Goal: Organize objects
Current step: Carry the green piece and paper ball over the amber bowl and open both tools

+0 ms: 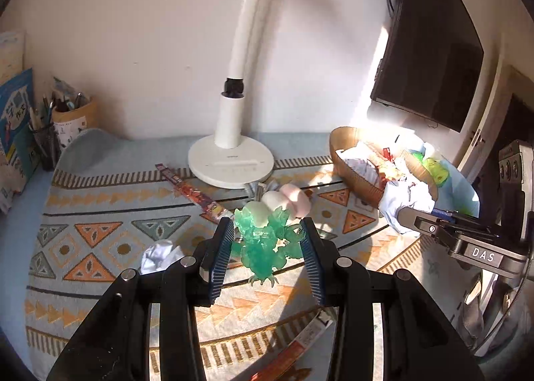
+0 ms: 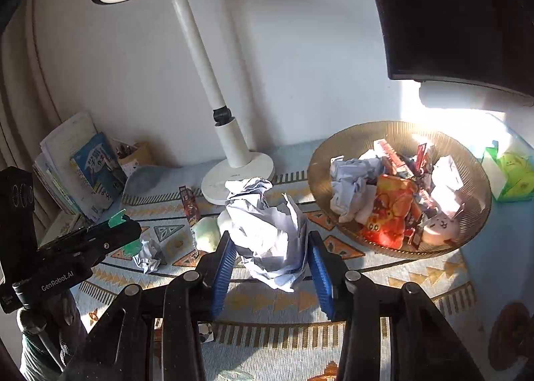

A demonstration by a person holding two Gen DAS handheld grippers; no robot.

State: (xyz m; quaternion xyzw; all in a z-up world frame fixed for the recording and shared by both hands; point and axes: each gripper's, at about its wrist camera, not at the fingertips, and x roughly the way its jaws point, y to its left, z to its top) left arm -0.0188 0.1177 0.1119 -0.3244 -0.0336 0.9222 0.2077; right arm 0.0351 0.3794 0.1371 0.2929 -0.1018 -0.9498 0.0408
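home study desk, lamp (image 2: 213, 80), schoolbooks (image 2: 93, 174), pen cup (image 1: 71, 120)

Translucent green toy figure (image 1: 263, 244) at frame centre, between blue ribbed pads (image 1: 223, 249). Pale lilac-white crumpled paper (image 2: 270, 234) mid-frame; amber ribbed bowl (image 2: 474, 177) at right with red-orange wrappers (image 2: 388, 210). Grey-blue mat (image 1: 100, 234) below, patterned in orange triangles; white lamp (image 1: 233, 134) above.

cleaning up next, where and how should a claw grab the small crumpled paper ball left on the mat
Probably take the small crumpled paper ball across its middle, coming from above. It is a loose, roughly round wad lying alone on the patterned mat, so its sides look free and the creases should squash under the pads.
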